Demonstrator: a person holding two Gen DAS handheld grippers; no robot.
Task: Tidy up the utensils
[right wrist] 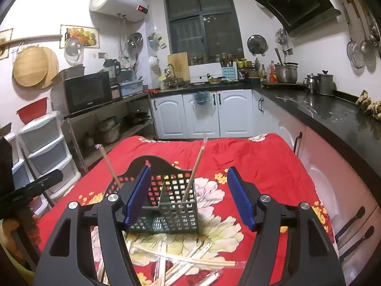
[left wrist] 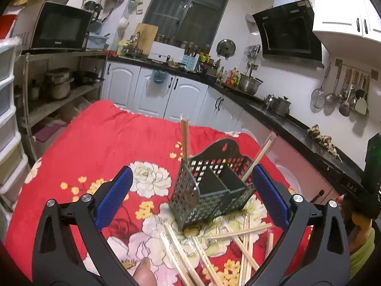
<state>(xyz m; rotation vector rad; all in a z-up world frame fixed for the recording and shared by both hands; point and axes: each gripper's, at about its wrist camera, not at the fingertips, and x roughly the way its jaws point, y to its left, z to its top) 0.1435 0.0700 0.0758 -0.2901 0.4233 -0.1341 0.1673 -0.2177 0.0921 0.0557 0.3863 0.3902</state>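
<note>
A dark green perforated utensil basket (left wrist: 212, 188) with two compartments stands on the red flowered cloth (left wrist: 100, 143). One wrapped chopstick pair (left wrist: 184, 138) stands in its left compartment and another (left wrist: 258, 157) leans out of its right one. Several wrapped chopstick pairs (left wrist: 238, 240) lie loose in front of the basket. My left gripper (left wrist: 191, 191) is open and empty, its blue pads either side of the basket. In the right wrist view my right gripper (right wrist: 188, 197) is open and empty above the basket (right wrist: 166, 205), with the loose chopsticks (right wrist: 181, 259) below it.
A black countertop (right wrist: 333, 112) with pots runs along the right and back. White cabinets (right wrist: 197, 114) stand beyond the table. A shelf with a microwave (right wrist: 88, 93) and plastic drawers (right wrist: 45, 143) stand at the left. The other gripper's body shows at the left edge (right wrist: 28, 188).
</note>
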